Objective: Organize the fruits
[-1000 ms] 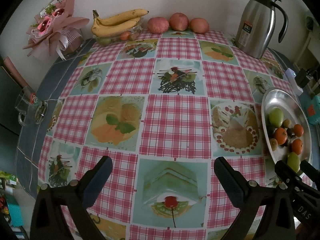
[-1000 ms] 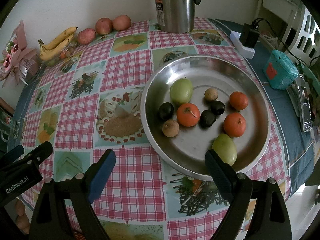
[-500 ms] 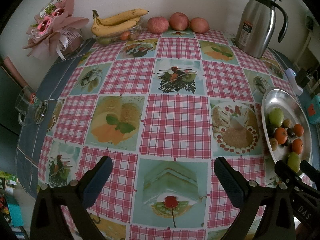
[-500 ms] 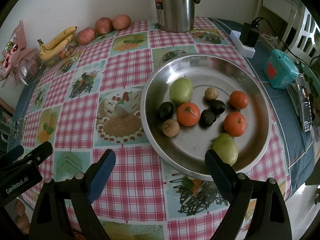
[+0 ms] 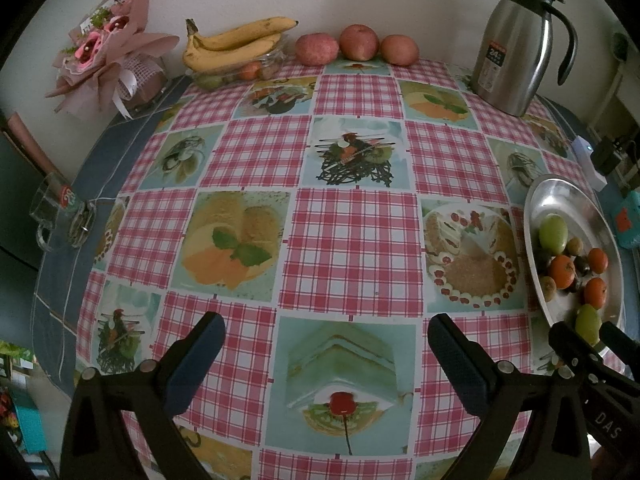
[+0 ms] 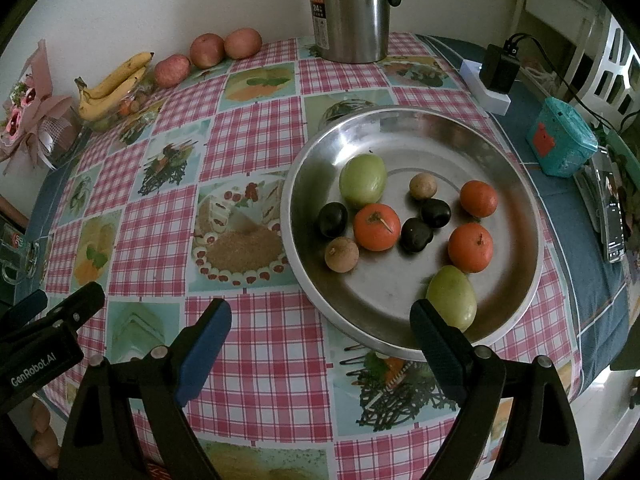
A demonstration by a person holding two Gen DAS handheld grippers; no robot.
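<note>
Comparing the left wrist view with the frames a second back shows almost no change: the steel tray (image 5: 538,200) sits fractionally lower at the right edge. The left gripper (image 5: 326,344) hovers over the checked tablecloth (image 5: 352,240), jaws wide and holding nothing. Bananas (image 5: 236,42) and three apples (image 5: 359,42) line the far wall.

Right wrist view: the right gripper (image 6: 320,326) (jaws likewise wide, empty) faces the tray (image 6: 400,128), which holds two green fruits (image 6: 363,180), three tangerines (image 6: 377,227), dark and brown small fruits. No fruit has shifted; sorting progress cannot be judged from this layout.
</note>
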